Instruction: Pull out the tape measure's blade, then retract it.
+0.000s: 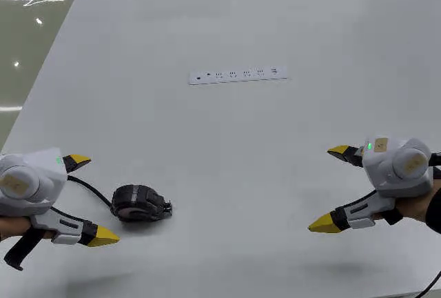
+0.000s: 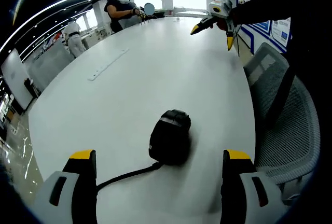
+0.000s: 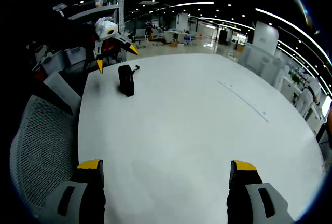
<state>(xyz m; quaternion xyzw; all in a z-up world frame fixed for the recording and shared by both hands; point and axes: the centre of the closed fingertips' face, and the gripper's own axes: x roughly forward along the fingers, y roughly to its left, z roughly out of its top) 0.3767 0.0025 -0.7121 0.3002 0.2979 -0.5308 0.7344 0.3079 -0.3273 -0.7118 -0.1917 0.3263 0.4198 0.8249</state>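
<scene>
A black tape measure lies on the white table near its front left, with a black wrist strap curling off to the left; its blade is wound in. My left gripper stands open just left of it, yellow tips either side of the strap. In the left gripper view the tape measure sits a short way ahead between the two jaws of that gripper. My right gripper hovers open over the front right of the table, far from the tape measure, with nothing between its fingers.
A white power strip lies flat across the middle of the table. A grey mesh chair stands at the near edge. People work at the far end of the table in the left gripper view.
</scene>
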